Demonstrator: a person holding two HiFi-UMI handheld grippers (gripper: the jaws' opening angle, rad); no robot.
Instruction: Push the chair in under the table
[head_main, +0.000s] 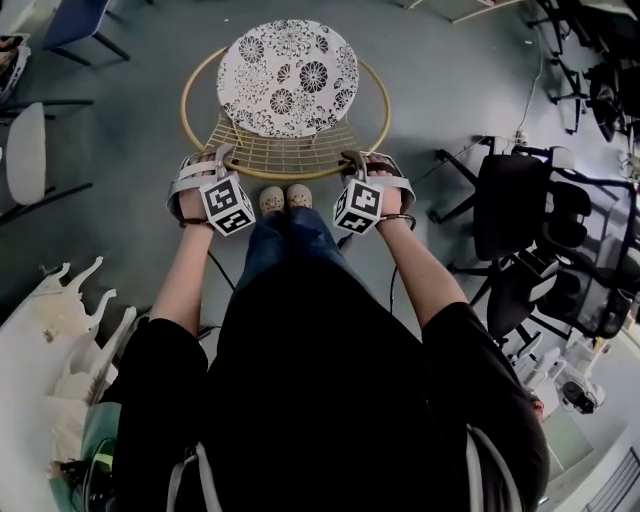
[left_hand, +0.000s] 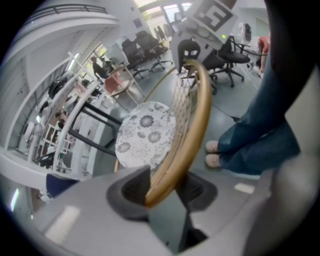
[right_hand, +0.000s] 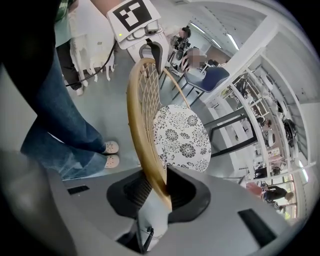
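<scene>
1. The grey floor (head_main: 450, 90) fills the scene;
2. the person (head_main: 320, 380), in a dark top and blue jeans, stands at the near edge with both arms stretched forward;
3. a white bench (head_main: 25, 380) sits at the near left, with white moulded pieces (head_main: 70, 305) lying on it;
4. black office chairs (head_main: 520, 210) crowd the right side, and a blue chair (head_main: 75, 20) stands at the far left; both are well apart from the task's thing;
5. the chair (head_main: 288, 78) stands on the floor near the middle, just beyond the person's feet, its back nearest the person;
6. its round seat cushion (head_main: 300, 60) is white with dark flowers, ringed by a gold rim (head_main: 197, 95);
7. the wire backrest (head_main: 285, 155) spans the near side of that rim;
8. the left gripper (left_hand: 167, 181) has its fingers closed on the gold rim at the backrest's left end; the rim runs between the pads;
9. the right gripper (right_hand: 159, 187) grips the rim the same way at the right end;
10. pale shoes (head_main: 285, 198) sit just near the backrest, between the two grippers.
</scene>
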